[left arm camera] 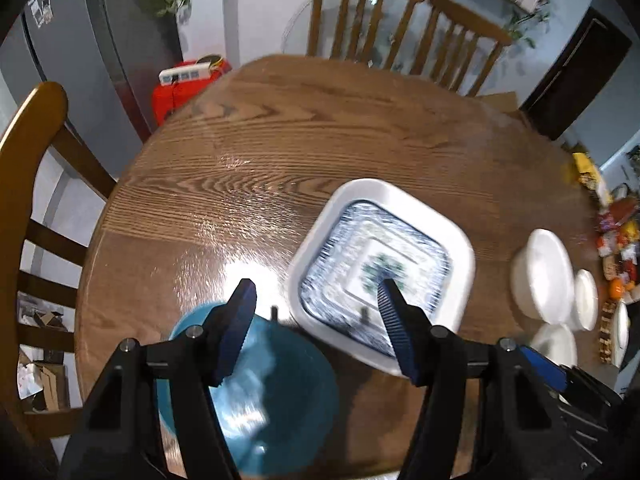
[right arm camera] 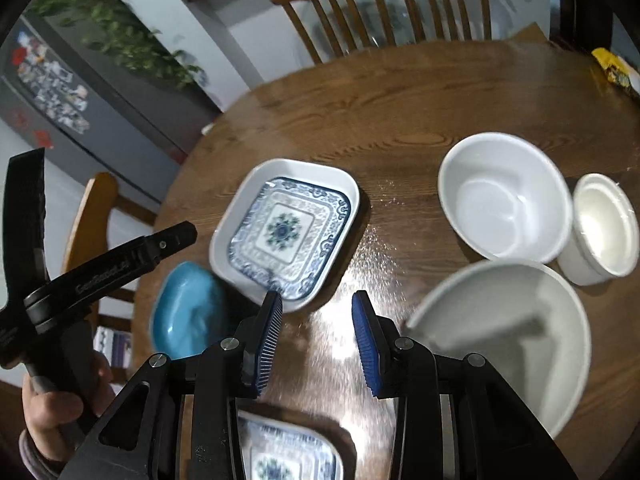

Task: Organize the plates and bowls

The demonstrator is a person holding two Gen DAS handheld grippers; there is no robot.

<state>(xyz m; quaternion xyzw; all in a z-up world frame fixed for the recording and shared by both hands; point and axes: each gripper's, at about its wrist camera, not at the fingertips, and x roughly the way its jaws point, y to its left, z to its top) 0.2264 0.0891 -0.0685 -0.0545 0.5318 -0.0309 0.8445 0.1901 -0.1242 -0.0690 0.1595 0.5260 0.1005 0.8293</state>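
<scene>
Your square white plate with the blue floral pattern [right arm camera: 284,232] sits empty, one corner toward you, on the round wooden table [right arm camera: 400,100], just beside the empty teal ceramic bowl [right arm camera: 188,312]. Three white bowls [right arm camera: 504,200] stand empty to its right. Your left gripper [left arm camera: 316,300] and right gripper [right arm camera: 318,304] hang spread, holding nothing. Wooden chairs [left arm camera: 360,12] ring the table.

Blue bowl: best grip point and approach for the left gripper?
Pinch the blue bowl at its rim, one finger inside and one outside, coming from above. It sits upright and open, apart from the square plate; its wall is thin, its body probably too wide. The left gripper is open and empty.
</scene>
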